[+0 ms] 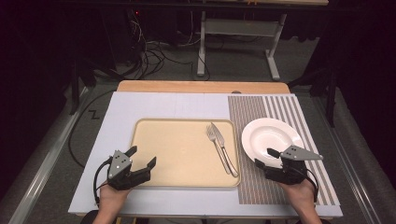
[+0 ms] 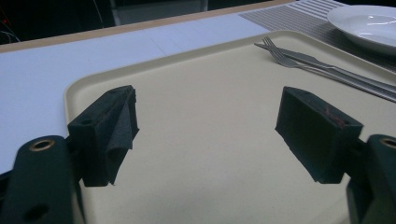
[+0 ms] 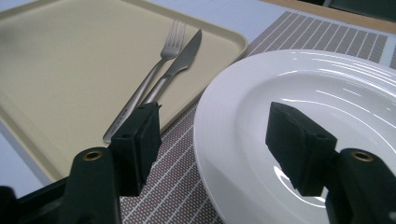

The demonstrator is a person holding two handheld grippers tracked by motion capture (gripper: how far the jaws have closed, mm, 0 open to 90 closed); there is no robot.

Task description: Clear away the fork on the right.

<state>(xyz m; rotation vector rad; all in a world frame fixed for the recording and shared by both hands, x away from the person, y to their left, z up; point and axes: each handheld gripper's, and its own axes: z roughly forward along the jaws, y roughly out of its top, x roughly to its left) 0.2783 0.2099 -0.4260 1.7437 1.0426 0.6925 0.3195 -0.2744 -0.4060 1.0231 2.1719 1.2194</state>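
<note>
White porcelain plate (image 3: 299,93) rim sits between our right gripper (image 3: 217,140) jaws (apart, not clamped), ready for seizing, while our left gripper (image 2: 205,135) idles jaws-apart over the tray (image 2: 196,186).

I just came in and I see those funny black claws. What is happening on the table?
A person holds a claw-like gripper in each hand. The right gripper is open, with its jaws on either side of the near rim of the white plate on the striped placemat, but it isn't squeezing the plate. The left gripper hangs open over the near left corner of the beige tray, holding nothing. A fork and a knife lie side by side on the tray's right part.
</note>
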